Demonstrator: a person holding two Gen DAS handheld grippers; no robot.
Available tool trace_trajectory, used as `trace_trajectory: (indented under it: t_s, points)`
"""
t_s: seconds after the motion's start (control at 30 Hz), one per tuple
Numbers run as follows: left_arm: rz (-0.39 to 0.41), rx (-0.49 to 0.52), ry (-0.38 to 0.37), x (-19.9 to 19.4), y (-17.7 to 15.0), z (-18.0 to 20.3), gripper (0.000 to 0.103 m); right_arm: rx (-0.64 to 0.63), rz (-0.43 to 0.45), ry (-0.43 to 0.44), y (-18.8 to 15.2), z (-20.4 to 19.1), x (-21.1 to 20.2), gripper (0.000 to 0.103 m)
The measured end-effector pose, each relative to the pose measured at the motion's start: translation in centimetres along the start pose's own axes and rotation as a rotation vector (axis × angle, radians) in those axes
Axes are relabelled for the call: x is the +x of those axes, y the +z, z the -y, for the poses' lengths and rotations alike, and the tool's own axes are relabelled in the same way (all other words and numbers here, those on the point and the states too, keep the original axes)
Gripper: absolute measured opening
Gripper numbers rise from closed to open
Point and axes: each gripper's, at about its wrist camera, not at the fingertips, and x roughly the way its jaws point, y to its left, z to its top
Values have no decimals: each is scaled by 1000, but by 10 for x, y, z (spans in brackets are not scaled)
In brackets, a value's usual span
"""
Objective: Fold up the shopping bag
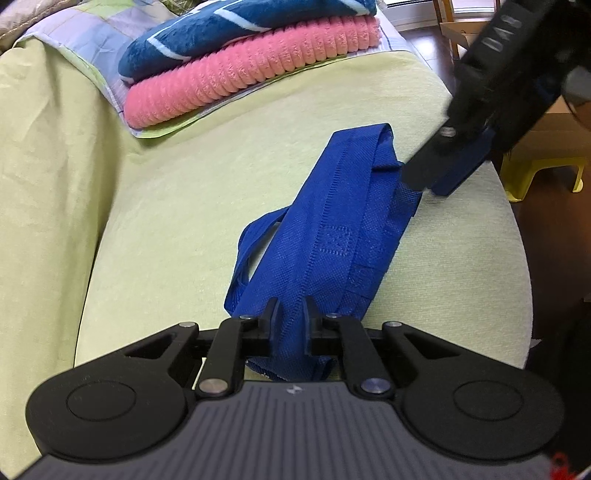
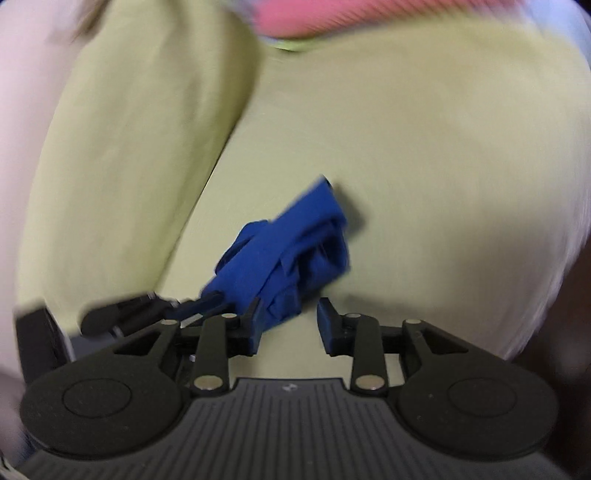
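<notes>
Blue shopping bag [image 1: 325,229], bunched into a long narrow strip, lying on a pale green sofa seat [image 1: 207,192], one strap loop spilling out on its left side; nothing seen inside the bag, its mouth not visible. Near end of the strip pinched between the jaws of the left gripper [image 1: 291,314], drawn close on the fabric, a tail of cloth hanging below them. From the left wrist view: a pink towel [image 1: 243,77] folded under a blue patterned towel [image 1: 229,29] at the back of the seat, a yellow stool [image 1: 543,173] on the floor to the right, and the right gripper [image 1: 430,186] reaching in from the upper right, tips just at the far right edge of the bag. From the right wrist view, blurred: right gripper [image 2: 290,317] with jaws spread apart, clamped on nothing; crumpled end of the bag [image 2: 291,247] just ahead, brushing the left finger [image 2: 255,321], well clear of the right one; left gripper [image 2: 192,308] holding the strip at lower left; sofa back cushion [image 2: 129,147] rising on the left; only a smear of pink at the top edge.
</notes>
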Motion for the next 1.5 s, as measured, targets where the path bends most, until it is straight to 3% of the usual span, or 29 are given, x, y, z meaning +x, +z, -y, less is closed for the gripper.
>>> trace_trajectory:
  t_s: [0.07, 0.17, 0.2, 0.27, 0.37, 0.57, 0.77, 0.83, 0.93, 1.0, 1.1, 1.17, 1.23, 1.33, 1.5]
  points:
    - [1, 5, 5, 0, 0, 1, 10, 95, 7, 29, 2, 5, 8, 47]
    - [5, 9, 6, 0, -1, 2, 10, 179, 30, 36, 5, 8, 21, 48]
    - [6, 12, 6, 0, -1, 2, 10, 179, 26, 10, 7, 6, 26, 46]
    - [7, 18, 7, 0, -2, 3, 9, 153, 25, -53, 8, 2, 35, 31]
    - [9, 27, -3, 1, -1, 3, 0, 15, 34, -110, 11, -12, 41, 28]
    - [17, 31, -4, 5, 1, 3, 0, -195, 15, -188, 32, -39, 57, 26]
    - [42, 11, -15, 4, -3, 0, 0, -257, -39, -211, 43, -48, 55, 29]
    - [46, 12, -14, 4, -4, 0, 0, -302, 29, -237, 40, -51, 39, 30]
    - [44, 32, -11, 4, -4, 1, 0, -572, 179, -279, 22, -81, 23, 24]
    - [43, 36, -11, 4, -4, 2, 0, -713, 202, -257, 16, -97, 28, 22]
    - [49, 32, -13, 3, -5, 0, 0, -861, 188, -193, 12, -106, 52, 21]
    - [52, 17, -29, 0, -4, -5, 0, -934, 113, -262, 10, -101, 75, 21]
    - [50, 1, -26, -3, 1, -18, 9, -1023, 97, -311, 1, -97, 84, 21]
    - [24, -5, 14, 2, 10, -40, 10, -1040, 87, -342, -4, -100, 87, 21]
    - [-75, 46, -63, 36, 26, -56, 3, -1046, 126, -333, -10, -89, 83, 21]
